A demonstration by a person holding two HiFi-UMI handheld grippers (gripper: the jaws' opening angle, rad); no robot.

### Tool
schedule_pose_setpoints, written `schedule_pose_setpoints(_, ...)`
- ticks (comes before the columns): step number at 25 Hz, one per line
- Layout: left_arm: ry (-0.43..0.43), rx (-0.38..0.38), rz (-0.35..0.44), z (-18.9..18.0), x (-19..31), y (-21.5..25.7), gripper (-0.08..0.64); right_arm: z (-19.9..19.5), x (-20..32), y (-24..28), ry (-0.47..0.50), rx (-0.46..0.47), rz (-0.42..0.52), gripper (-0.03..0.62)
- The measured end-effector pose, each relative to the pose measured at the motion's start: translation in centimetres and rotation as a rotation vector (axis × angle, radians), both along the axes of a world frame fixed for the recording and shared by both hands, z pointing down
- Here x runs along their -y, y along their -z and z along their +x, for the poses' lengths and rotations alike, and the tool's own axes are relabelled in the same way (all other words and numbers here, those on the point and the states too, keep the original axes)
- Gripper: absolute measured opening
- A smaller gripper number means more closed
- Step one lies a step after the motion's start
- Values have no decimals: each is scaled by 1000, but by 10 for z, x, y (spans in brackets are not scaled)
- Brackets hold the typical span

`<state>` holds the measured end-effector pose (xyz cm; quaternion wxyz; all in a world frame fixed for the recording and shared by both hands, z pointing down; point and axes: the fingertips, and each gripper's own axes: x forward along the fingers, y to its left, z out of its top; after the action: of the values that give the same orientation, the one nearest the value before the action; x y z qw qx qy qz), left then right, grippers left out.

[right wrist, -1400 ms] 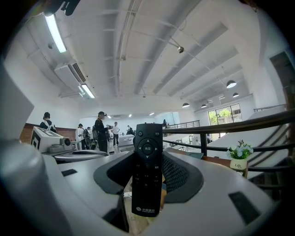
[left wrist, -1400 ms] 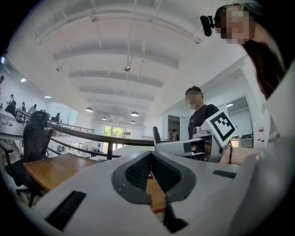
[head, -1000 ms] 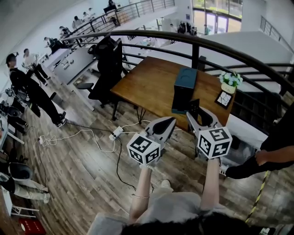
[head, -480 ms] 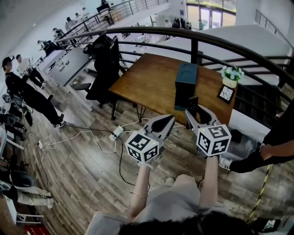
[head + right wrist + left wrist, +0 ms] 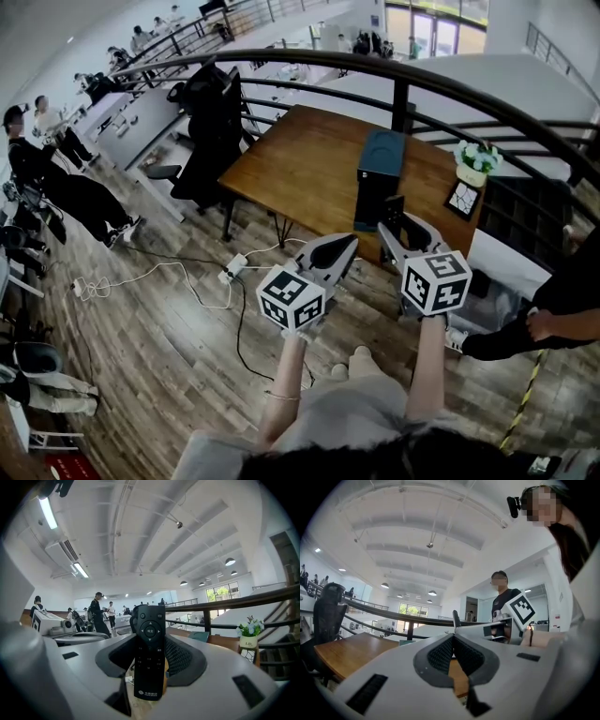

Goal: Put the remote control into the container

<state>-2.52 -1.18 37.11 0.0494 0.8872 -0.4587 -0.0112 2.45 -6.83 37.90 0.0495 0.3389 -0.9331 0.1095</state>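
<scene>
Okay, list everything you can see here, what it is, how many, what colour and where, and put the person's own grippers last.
remote control: one, black, upright between the right gripper's jaws
container: one, dark teal, standing on the table
table: one, brown wood, beyond the grippers
potted plant: one, white flowers, table's right end
framed card: one, black and white, beside the plant
office chair: one, black, at the table's left side
railing: one, black, curving behind the table
power strip: one, white, on the floor with cables
bystanders: several, mostly dark clothes, far left
person: one, dark clothes, right edge
left gripper: one, pale grey, jaws together, empty
right gripper: one, pale grey, closed on the remote control
</scene>
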Motion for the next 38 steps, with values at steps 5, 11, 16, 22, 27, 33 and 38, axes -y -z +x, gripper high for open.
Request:
schedule_pose_setpoints(5,21,-2,4,-5,27,0,5,-5,27,1,26,-5,3,196)
schedule_pose_setpoints(11,20,5,8,-2,60,4,4,-2,59,5,31,-6,7,196)
schedule_pose_setpoints(16,23,11,18,2,82,6,4,-1,84,10,44,-8,18,196)
schedule_pose_setpoints(22,47,7,9,0,96,1,3,-1,97,6,62,-15,14,196)
schedule_pose_setpoints(27,46,13,5,-8,112,-2,3,-3,109,0,55,-10,3,196)
schedule_pose_setpoints(33,-4,13,-13,-11,133,-10,5,-6,130,-8,17,-27,-9,196)
schedule_pose_setpoints(38,-42,2,-29,-31,151,-12,4,-20,143,-11,-27,-45,-26,196)
